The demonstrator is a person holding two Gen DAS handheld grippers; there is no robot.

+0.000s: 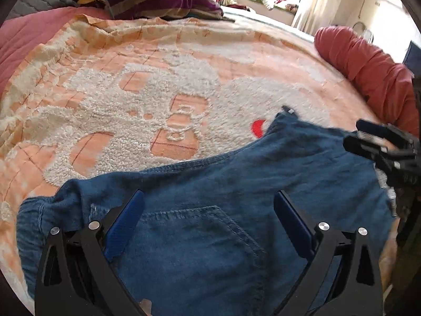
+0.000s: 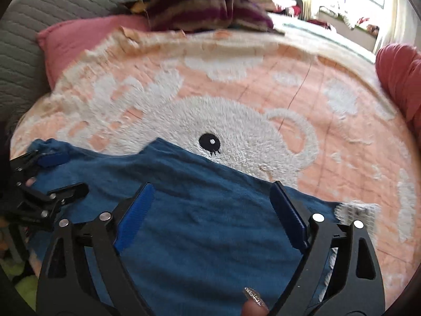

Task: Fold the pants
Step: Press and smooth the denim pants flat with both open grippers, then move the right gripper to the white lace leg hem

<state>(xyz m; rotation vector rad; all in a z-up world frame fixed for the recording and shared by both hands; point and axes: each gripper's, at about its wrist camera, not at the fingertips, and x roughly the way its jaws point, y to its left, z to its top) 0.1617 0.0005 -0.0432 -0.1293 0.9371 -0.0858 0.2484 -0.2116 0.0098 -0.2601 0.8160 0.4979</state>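
Denim pants, seemingly one pair

I find no legible text, brand, number or sign in either wrist view. The small pale tag at the edge of the pants carries dark marks, too blurred for me to read.

The blue denim pants lie spread flat along the near edge of the bed, a stitched back pocket facing up, the upper edge hemmed and slightly curved, one end bunched into soft wrinkles.
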